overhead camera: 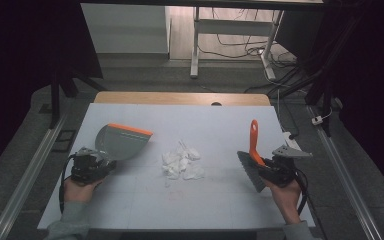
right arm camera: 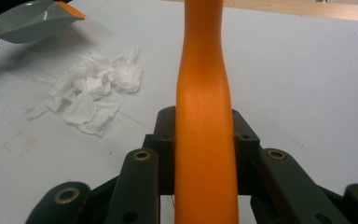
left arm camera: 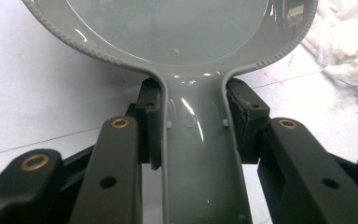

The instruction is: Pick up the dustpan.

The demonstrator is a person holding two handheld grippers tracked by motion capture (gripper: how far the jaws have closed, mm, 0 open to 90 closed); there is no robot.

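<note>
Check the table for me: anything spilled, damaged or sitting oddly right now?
A heap of torn white paper scraps lies loose mid-table, between the grey dustpan in the left gripper and the orange-handled brush in the right gripper. Faint reddish marks stain the table surface nearby. Both tools look firmly clamped.

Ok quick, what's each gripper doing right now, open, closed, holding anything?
Left gripper: closed on the grey dustpan, clamped at its handle.
Right gripper: closed on the orange-handled brush.

Grey floor [overhead camera: 145, 77], white desk legs [overhead camera: 195, 47], tangled cables [overhead camera: 240, 47] beyond.
</note>
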